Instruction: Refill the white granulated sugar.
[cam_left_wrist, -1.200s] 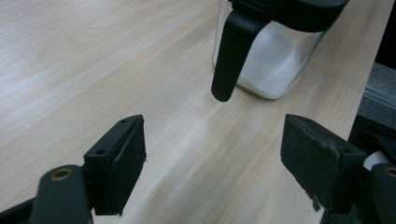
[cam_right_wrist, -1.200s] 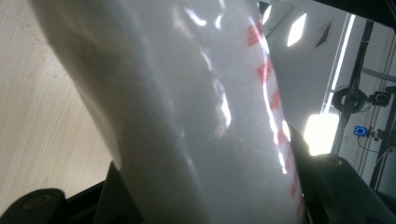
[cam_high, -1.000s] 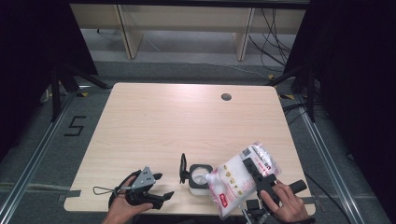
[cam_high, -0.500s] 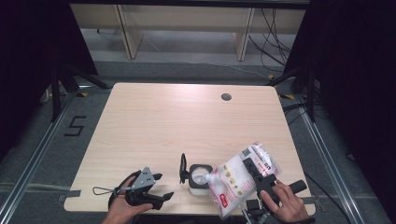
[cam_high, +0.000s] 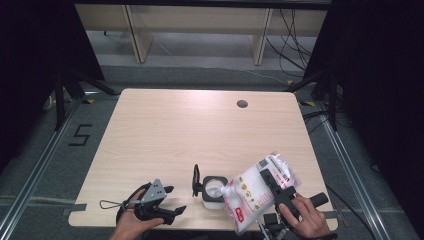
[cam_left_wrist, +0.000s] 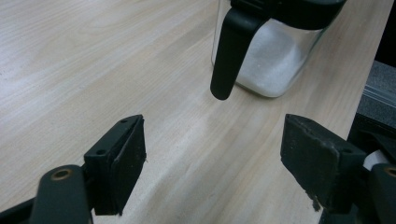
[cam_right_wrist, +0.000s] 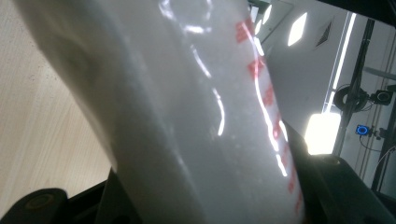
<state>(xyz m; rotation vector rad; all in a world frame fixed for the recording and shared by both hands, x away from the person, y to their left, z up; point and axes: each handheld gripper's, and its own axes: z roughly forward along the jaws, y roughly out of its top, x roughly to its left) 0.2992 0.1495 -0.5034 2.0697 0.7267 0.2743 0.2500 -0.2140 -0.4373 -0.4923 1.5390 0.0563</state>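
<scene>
Right gripper (cam_high: 274, 184), lower right of frame, is clamping a tilted white refill pouch (cam_high: 252, 192), spout over the glass jar (cam_high: 213, 188). Left gripper (cam_high: 170, 200) is resting open, lower left.

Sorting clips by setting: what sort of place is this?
Probably a lab recording booth, not a kitchen: a bare wooden table enclosed by black curtains, loose cables behind it, and a taped floor number.
</scene>
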